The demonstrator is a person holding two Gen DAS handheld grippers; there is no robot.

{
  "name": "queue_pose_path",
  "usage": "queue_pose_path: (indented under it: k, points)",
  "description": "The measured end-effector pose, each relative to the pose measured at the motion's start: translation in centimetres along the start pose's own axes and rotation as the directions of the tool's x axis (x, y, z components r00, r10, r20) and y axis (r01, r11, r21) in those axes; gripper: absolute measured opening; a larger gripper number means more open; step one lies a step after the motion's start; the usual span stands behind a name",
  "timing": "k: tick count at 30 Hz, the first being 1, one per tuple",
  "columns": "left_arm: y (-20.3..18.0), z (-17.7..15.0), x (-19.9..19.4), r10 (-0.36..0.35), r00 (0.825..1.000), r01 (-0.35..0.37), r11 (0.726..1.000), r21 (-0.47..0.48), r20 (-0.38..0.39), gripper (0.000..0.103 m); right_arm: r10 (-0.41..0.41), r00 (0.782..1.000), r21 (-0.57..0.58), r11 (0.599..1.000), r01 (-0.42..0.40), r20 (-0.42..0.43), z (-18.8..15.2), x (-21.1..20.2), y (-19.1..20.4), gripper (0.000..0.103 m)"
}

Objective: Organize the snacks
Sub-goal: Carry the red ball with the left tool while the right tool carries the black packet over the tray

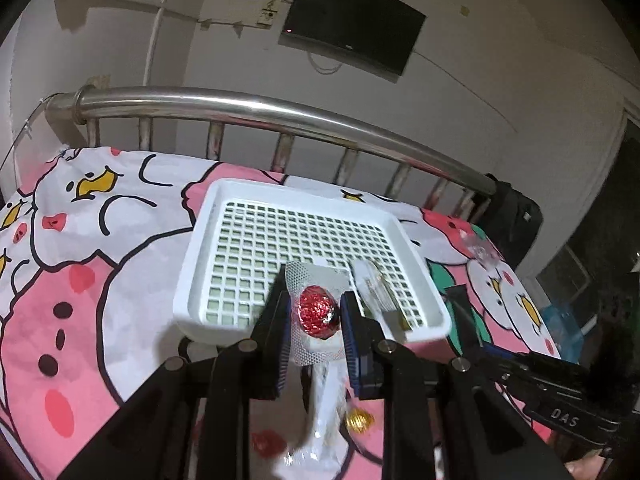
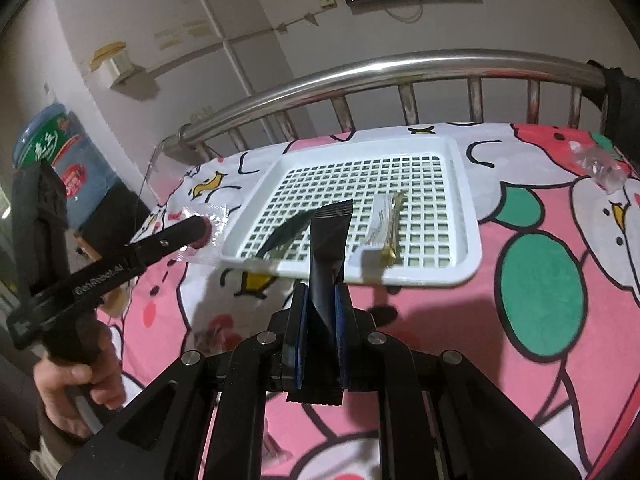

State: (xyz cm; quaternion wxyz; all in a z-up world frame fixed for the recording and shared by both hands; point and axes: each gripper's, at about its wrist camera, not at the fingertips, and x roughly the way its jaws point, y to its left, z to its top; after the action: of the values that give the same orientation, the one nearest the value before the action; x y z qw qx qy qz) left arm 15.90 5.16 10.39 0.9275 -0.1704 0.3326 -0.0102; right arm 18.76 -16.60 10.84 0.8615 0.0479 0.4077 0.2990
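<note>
1. The left gripper, at the lower centre of its view, is clamping a red candy in a clear wrapper, just in front of the tray's near rim.
2. The right gripper, at the lower centre of its view, is closed tight on a dark packet reaching over the tray.
3. The white tray is lying on the bedsheet, holding a pale snack bar at its near right part.

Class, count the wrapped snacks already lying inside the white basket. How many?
1. A pale wrapped snack bar lies in the white basket, near its front edge. Two more are still held by the left gripper and right gripper.
</note>
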Motion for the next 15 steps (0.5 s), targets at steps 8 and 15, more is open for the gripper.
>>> queue_pose_path:
  k: [8, 15]
  points:
    - [1.5, 1.0, 4.0, 0.032, 0.999, -0.033, 0.999, -0.031, -0.043, 0.025, -0.054, 0.998, 0.011, 0.998, 0.055, -0.038, 3.2, 3.8, -0.5, 0.012]
    - [2.6, 1.4, 6.4, 0.059, 0.995, -0.062, 0.998, -0.033, -0.086, 0.025, -0.107, 0.99, 0.012, 0.994, 0.109, -0.087, 4.9, 7.5, -1.3, 0.012]
